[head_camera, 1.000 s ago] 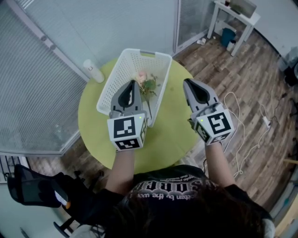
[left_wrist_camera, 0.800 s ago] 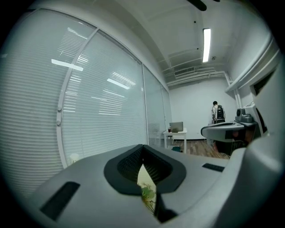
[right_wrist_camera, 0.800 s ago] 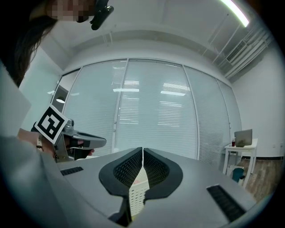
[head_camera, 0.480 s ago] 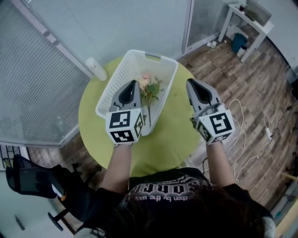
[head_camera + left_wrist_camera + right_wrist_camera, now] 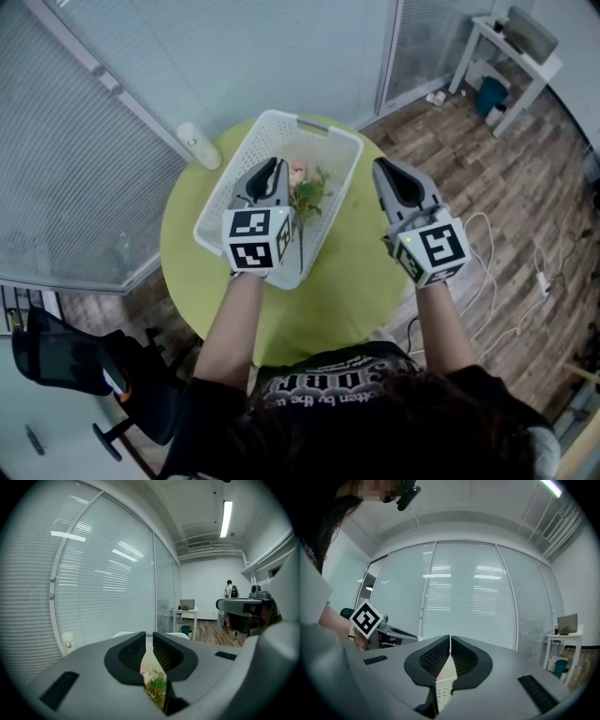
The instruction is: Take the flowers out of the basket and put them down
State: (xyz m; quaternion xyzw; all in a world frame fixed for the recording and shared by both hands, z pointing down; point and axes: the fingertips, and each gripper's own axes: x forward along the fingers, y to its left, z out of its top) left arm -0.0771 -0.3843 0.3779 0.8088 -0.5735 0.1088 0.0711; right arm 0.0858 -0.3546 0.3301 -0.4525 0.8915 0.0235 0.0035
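left gripper (image 5: 274,166) has advanced over white plastic lattice basket (image 5: 342,183), jaws opening, empty, above pink flower sprig (image 5: 305,187); right gripper (image 5: 382,167) closed, empty; grasp pending.

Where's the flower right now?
In the head view, the flower lies inside the white basket, in its right half, on the round green table.

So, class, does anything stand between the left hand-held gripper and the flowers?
Nothing visible does. The left hand-held gripper hangs over the basket, flowers just beside it; its jaws are opening, nothing between them yet.
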